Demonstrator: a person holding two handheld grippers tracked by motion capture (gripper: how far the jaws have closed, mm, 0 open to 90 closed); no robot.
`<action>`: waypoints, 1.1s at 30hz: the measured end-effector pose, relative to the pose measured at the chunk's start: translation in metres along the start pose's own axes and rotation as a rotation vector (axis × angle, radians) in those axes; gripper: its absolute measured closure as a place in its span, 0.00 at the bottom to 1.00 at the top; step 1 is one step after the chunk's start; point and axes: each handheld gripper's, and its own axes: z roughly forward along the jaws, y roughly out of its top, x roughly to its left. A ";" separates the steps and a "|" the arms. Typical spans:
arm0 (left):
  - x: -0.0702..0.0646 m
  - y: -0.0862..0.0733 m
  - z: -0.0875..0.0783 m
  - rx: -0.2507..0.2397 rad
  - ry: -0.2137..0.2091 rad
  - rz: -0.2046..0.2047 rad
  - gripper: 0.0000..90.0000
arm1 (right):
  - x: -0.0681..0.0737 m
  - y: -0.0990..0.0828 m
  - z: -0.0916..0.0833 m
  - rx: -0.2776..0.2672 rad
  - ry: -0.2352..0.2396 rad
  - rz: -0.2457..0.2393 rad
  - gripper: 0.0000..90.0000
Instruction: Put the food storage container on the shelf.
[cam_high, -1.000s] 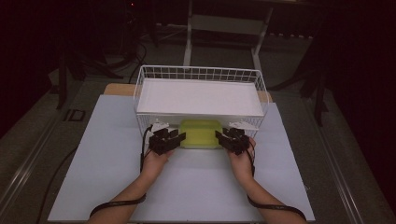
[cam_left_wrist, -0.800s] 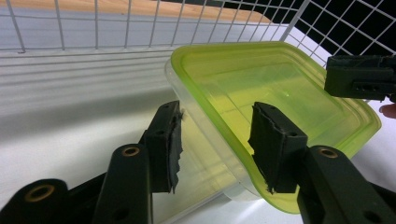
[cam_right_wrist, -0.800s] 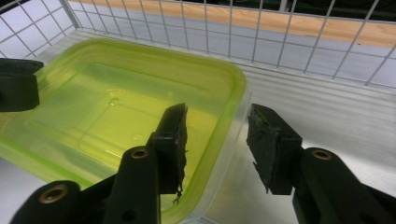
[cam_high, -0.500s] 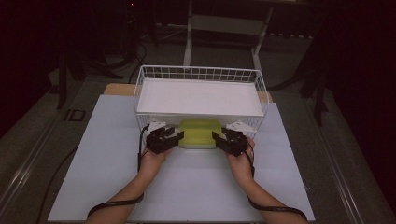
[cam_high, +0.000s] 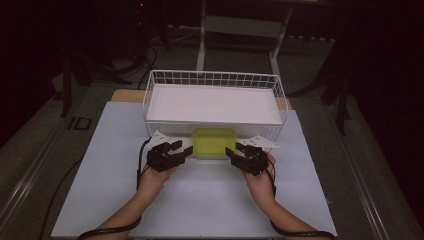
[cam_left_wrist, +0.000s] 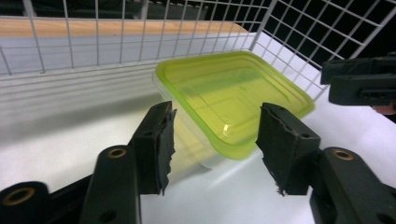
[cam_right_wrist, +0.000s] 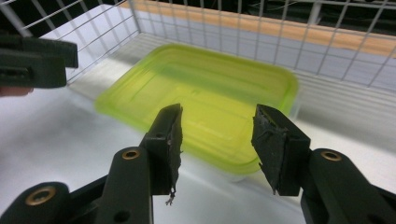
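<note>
Both let go: left gripper (cam_high: 187, 150) jaws just opening, right gripper (cam_high: 229, 151) half open, both empty and backed off the green-lidded container (cam_high: 215, 142). Placement by wire basket (cam_high: 212, 79) looks done.

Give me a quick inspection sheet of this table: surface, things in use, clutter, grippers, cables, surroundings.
Surface: white sheet over a wooden table, bare in front.
Job's things: clear plastic box with a yellow-green lid, lid on, under the white wire basket shelf, which bears a white board.
Clutter: nothing seen.
Grippers: left gripper and right gripper have just been opening; jaws apart, just short of the box's two ends, not pressing it.
Cables: black cable trails from the left gripper.
Surroundings: dark room, metal stand legs behind.
</note>
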 end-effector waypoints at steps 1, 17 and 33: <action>-0.001 0.000 -0.003 0.001 -0.003 0.002 0.51 | 0.002 -0.001 -0.001 0.000 0.007 -0.006 0.58; -0.008 -0.023 -0.030 0.001 -0.133 0.001 0.24 | 0.023 -0.027 0.006 0.080 0.088 -0.035 0.81; -0.016 -0.035 -0.029 -0.018 -0.052 0.061 0.01 | 0.027 -0.025 0.029 0.116 0.071 -0.064 1.00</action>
